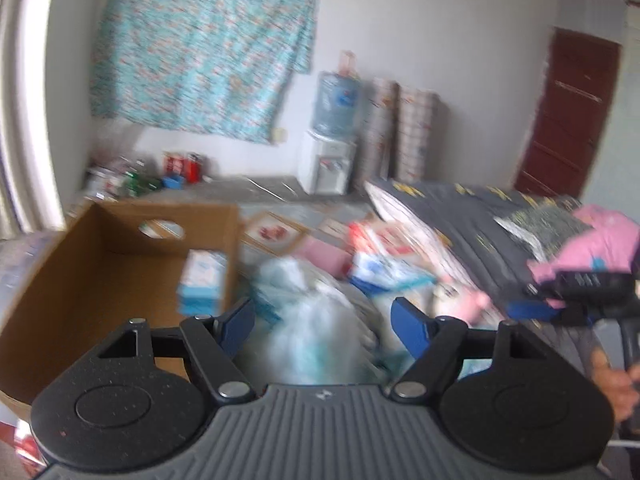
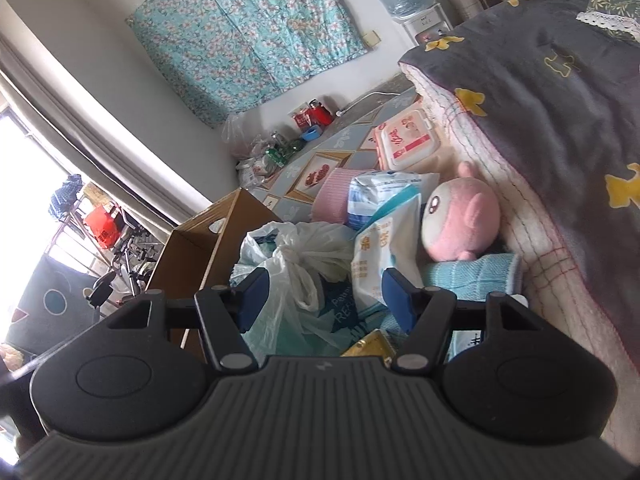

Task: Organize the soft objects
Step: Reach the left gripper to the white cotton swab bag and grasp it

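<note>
Currently both sets of fingers are wide and empty: left gripper (image 1: 322,322), right gripper (image 2: 322,298). Knotted white plastic bag (image 2: 296,256) lies just beside the open brown cardboard box (image 2: 200,244); pinch at the knot, lift clear of the box wall, then lower it in.

left gripper (image 1: 324,320): fingers spread wide, nothing between them, view kinda blurry | right gripper (image 2: 316,300): fingers wide apart too, nothing pinched, camera rolled sideways | right gripper also shows at the far right of the left view, the person's hand (image 1: 614,380) wrapped round its handle
</note>
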